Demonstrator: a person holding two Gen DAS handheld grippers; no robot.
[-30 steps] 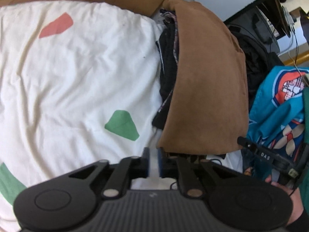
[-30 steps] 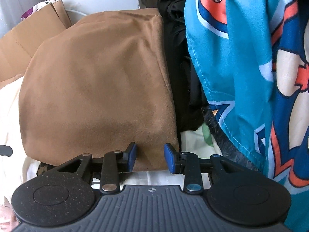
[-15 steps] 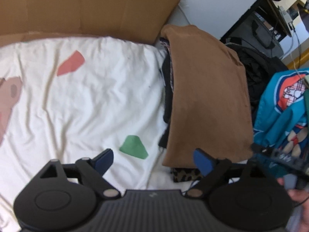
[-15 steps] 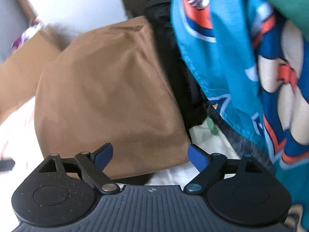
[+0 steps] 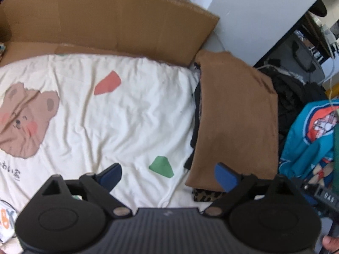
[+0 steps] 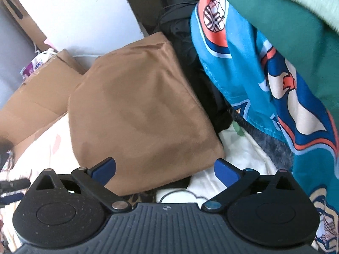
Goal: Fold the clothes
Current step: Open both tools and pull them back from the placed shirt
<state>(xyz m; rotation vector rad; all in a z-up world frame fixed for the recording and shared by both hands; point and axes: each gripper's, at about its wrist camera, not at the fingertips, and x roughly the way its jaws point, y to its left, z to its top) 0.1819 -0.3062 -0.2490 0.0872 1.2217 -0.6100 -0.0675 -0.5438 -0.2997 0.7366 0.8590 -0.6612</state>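
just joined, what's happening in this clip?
A person with a handheld gripper in each hand is folding clothes on a cream bedsheet with bear and colour-patch prints. A folded brown garment lies on a stack of dark clothes at the sheet's edge. The left gripper and right gripper are above it, jaws opening with nothing between them. A teal cartoon-print garment waits alongside, unfolded.

The folded brown garment [image 6: 137, 110] is matt cloth with a soft, suede-like nap. The white sheet [image 5: 127, 114] is creased cotton-like cloth, printed matt. The cardboard [image 5: 106, 19] is plain, dull brown paperboard. The turquoise printed cloth [image 6: 264, 97] looks smooth with a slight sheen.
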